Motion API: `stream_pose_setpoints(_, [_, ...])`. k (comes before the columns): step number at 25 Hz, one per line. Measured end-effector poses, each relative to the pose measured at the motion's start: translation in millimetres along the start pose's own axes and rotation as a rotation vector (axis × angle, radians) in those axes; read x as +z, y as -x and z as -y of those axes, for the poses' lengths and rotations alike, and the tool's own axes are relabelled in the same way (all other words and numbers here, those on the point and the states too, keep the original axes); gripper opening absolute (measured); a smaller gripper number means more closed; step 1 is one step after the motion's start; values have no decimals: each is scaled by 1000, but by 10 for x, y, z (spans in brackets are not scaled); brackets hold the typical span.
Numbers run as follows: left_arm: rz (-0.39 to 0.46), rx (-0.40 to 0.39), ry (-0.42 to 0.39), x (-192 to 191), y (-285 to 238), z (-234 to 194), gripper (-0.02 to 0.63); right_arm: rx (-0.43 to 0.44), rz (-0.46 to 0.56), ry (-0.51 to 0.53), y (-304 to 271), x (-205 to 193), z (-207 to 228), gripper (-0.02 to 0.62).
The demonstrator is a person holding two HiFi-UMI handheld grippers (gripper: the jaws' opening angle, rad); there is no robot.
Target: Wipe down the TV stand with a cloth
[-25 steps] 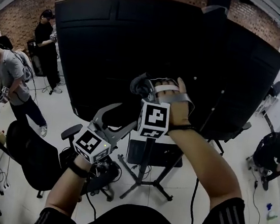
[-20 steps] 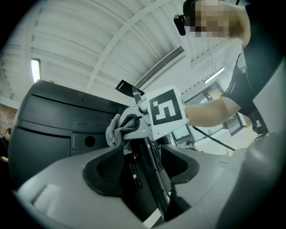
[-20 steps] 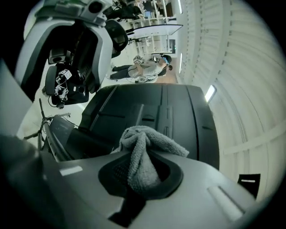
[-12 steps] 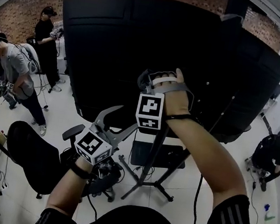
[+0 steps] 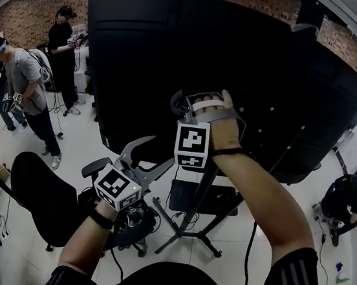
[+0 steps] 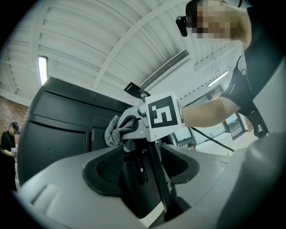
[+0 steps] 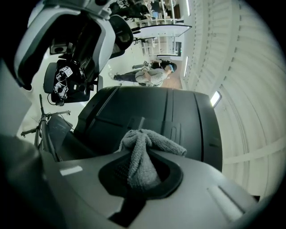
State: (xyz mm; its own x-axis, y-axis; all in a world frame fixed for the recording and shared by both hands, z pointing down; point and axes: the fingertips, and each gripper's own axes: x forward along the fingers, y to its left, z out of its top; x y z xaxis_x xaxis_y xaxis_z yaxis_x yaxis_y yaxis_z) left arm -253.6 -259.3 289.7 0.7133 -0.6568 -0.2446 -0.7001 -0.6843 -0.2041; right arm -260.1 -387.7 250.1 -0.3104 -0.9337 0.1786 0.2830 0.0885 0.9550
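Cloth is clenched in your right gripper's fingers, raised at the TV back to wipe; your left gripper's fingers, lower down, gape released and empty.

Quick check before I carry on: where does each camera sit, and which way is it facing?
Head view: on the person's head, looking steeply down at TV back, stand, left gripper, right gripper and forearms.
Left gripper view: along its open jaws, upward at right gripper and cloth; one forearm shows.
Right gripper view: along jaws shut on cloth, toward TV back.
Shared: both gripper views show the cloth.
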Motion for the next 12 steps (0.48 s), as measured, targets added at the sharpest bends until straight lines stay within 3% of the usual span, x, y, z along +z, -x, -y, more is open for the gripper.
stream_pose_setpoints(12, [-11, 71, 11, 75, 315, -177, 285, -4, 63, -17, -205, 447, 125, 20])
